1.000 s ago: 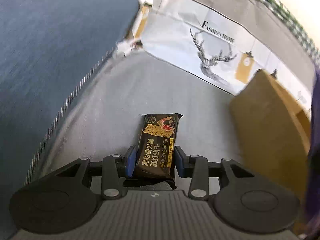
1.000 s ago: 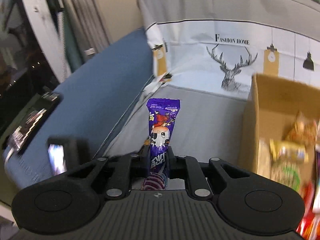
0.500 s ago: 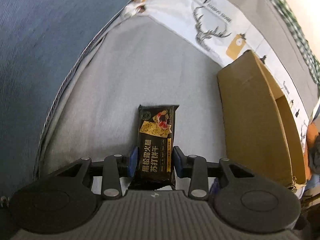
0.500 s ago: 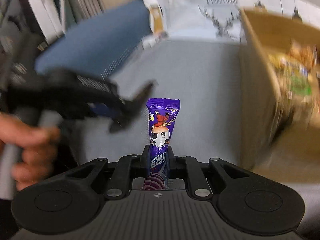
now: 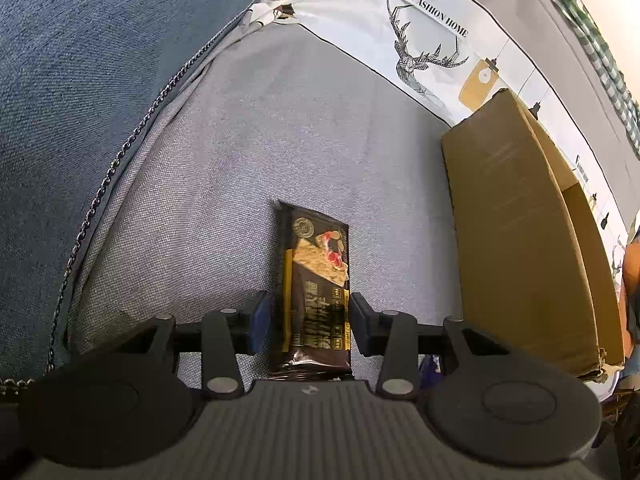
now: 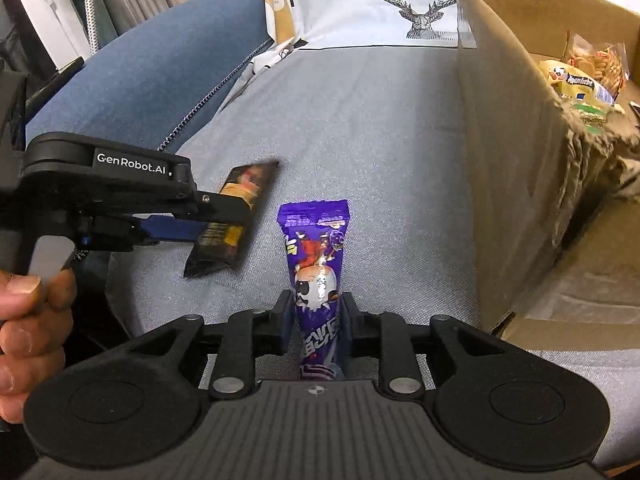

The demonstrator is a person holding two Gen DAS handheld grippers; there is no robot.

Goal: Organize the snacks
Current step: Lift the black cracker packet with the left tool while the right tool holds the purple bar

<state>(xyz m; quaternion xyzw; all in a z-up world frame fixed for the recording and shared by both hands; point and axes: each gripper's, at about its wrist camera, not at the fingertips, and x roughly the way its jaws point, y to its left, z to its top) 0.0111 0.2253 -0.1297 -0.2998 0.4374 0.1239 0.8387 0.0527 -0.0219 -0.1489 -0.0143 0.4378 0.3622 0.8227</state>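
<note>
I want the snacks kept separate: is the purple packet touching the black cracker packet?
Apart. The right wrist view shows bare grey cushion between the purple packet and the black cracker packet.

Glossy foil wrappers — the black cracker pack (image 5: pixel 316 280) and purple candy (image 6: pixel 316 256). Matt woven grey cloth (image 5: pixel 248 152); plain brown cardboard box (image 6: pixel 512 152); matt black plastic grippers (image 6: pixel 312 320).
</note>
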